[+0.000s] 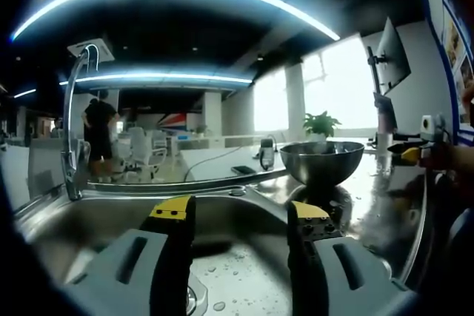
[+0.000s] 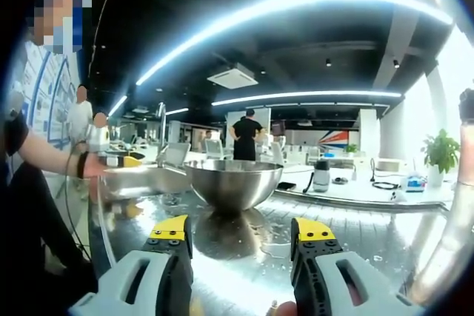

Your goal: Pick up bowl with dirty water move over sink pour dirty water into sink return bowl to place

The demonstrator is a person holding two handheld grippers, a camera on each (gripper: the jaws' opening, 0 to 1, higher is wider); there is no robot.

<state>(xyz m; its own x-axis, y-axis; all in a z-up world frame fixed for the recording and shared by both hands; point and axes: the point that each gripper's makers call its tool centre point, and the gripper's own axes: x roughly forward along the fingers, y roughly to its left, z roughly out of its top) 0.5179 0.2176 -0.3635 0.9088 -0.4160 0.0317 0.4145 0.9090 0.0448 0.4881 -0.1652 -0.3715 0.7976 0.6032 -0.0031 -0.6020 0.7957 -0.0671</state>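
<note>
The steel bowl (image 2: pixel 232 181) stands upright on the wet draining board (image 2: pixel 385 246) beside the sink (image 1: pixel 96 220), its rim level and nothing touching it. Being round, it has no long axis to line up with; what matters is which tool faces it.

In the right gripper view the bowl sits dead ahead of the right gripper (image 2: pixel 242 234), centred over the gap between the two yellow-tipped jaws but a little way beyond them, with bare, shining board and the bowl's reflection between. Those jaws are spread apart and hold nothing. In my judgement this is the nearer and better-placed tool: a straight push forward would bring the jaws to the near wall or rim.

From the left gripper (image 1: pixel 241 220) the bowl (image 1: pixel 321 162) lies ahead and off to the right, up on the board past the sink's edge. This gripper is likewise spread wide and empty, and it looks down into the basin, where water drops lie on the steel. The tap (image 1: pixel 74 123) rises on the far side of the sink from the bowl.

Whether the bowl holds water cannot be told from here (its inside is hidden below the rim), so the lift will want a level hold. The task looks barely begun.
</note>
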